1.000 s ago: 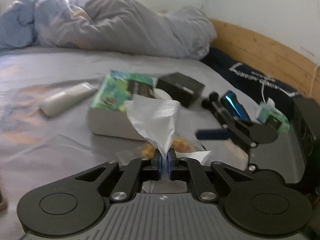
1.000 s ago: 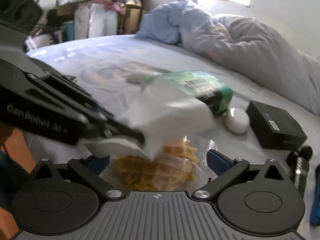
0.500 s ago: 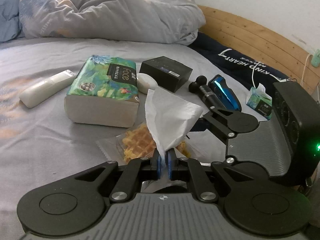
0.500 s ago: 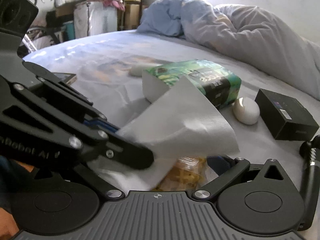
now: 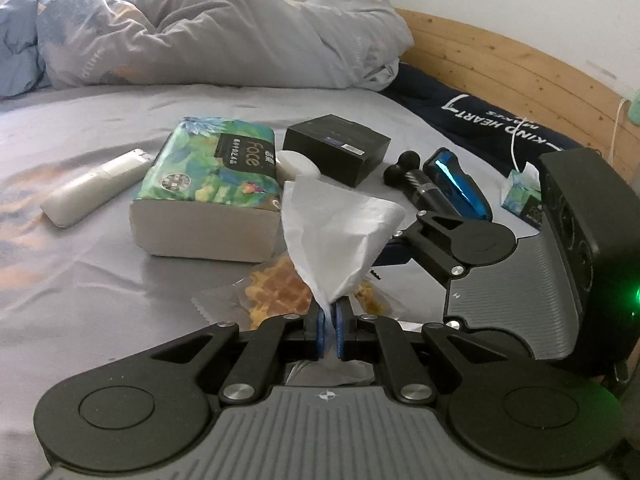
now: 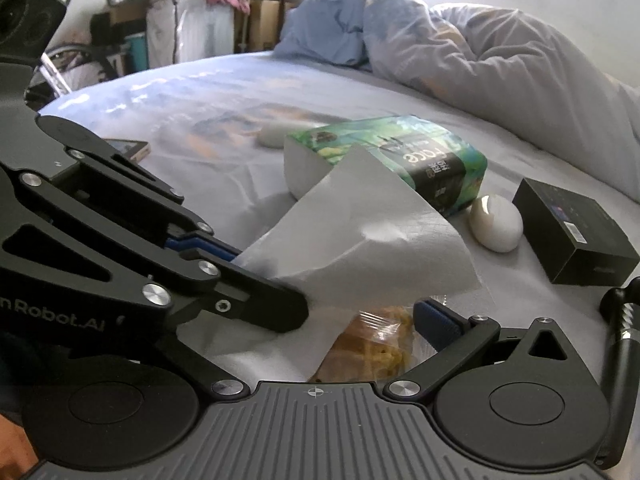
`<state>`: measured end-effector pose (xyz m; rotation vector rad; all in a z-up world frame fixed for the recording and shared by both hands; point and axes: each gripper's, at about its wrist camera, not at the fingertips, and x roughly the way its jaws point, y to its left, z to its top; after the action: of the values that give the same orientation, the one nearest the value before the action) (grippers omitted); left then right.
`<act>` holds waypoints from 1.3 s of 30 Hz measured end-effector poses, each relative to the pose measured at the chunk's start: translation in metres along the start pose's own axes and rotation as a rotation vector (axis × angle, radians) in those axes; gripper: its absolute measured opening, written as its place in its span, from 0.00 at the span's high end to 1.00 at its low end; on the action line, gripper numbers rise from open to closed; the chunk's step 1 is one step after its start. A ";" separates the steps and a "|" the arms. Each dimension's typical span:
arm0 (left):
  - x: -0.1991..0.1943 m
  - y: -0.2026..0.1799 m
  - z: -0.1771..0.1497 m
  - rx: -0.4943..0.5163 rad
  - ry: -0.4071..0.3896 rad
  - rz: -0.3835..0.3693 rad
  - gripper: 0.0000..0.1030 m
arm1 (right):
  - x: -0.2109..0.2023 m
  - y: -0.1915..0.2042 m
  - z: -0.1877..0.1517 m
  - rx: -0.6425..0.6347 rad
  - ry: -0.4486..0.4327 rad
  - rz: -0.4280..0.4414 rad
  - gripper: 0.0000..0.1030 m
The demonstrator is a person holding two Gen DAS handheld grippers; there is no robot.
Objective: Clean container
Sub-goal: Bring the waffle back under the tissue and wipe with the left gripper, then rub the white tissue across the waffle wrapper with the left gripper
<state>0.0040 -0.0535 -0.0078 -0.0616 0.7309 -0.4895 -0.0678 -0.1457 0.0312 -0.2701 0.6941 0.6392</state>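
A clear pack of yellow waffles (image 5: 276, 296) lies on the grey bedsheet just beyond my left gripper (image 5: 329, 328). That gripper is shut on the pinched corner of a white tissue (image 5: 340, 232), which fans out above the pack. In the right wrist view the tissue (image 6: 360, 248) covers most of the waffle pack (image 6: 372, 344). My right gripper (image 6: 320, 328) stands wide around the pack. Its right pad (image 6: 436, 320) rests against the clear wrap, and its left finger is hidden behind the left gripper. From the left view, the right gripper (image 5: 394, 246) reaches the pack's right end.
Behind the pack lie a green tissue packet (image 5: 208, 184), a white remote (image 5: 92, 188), a white oval case (image 5: 298, 164), a black box (image 5: 336, 148), a black massager (image 5: 416, 184) and a blue device (image 5: 456, 188). A bunched duvet (image 5: 200, 40) and a wooden headboard (image 5: 520, 72) lie beyond.
The left gripper has drawn nearer the right one with the tissue, which now spreads over the waffle pack. The right gripper has kept its place around the pack.
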 end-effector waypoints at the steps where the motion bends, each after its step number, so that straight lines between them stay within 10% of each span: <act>1: -0.001 0.000 -0.001 0.000 0.001 -0.001 0.91 | 0.000 0.000 0.001 0.000 0.000 0.000 0.00; 39: 0.003 0.003 0.000 -0.016 -0.012 0.019 0.90 | 0.001 0.010 -0.007 -0.037 -0.019 -0.029 0.00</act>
<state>0.0075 -0.0522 -0.0103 -0.0725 0.7233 -0.4653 -0.0775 -0.1405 0.0254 -0.3070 0.6599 0.6268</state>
